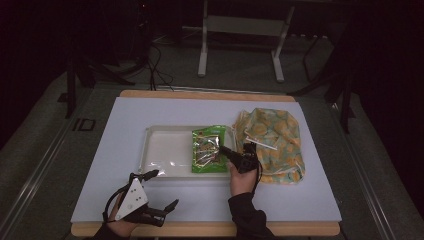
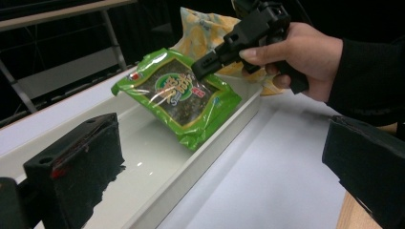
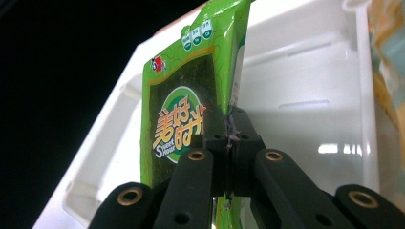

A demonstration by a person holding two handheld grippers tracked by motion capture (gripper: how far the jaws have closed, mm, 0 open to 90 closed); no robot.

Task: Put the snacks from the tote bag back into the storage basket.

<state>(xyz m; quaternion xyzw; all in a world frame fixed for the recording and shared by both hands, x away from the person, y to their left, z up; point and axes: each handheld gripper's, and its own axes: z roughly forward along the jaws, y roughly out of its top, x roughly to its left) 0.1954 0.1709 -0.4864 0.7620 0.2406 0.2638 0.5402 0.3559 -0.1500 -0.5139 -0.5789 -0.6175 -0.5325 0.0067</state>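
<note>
A green snack packet [image 1: 207, 149] with orange lettering hangs tilted over the right end of a white tray [image 1: 150, 150]. My right gripper [image 1: 223, 149] is shut on the packet's right edge. In the right gripper view the jaws [image 3: 230, 129] pinch the packet [image 3: 181, 95] edge-on, above the tray [image 3: 305, 71]. In the left gripper view the packet [image 2: 179, 98] slopes down, its low corner at the tray wall [image 2: 200, 162], with the right gripper [image 2: 200, 69] on its top edge. My left gripper [image 1: 165, 188] is open and holds nothing near the table's front left; its jaws [image 2: 222, 162] frame the tray.
A clear bag with a yellow pattern [image 1: 272, 142] lies right of the tray, close to the right hand. The tray stands on a white mat [image 1: 310, 200] over a wooden table. Metal stand legs [image 1: 202, 60] rise beyond the far edge.
</note>
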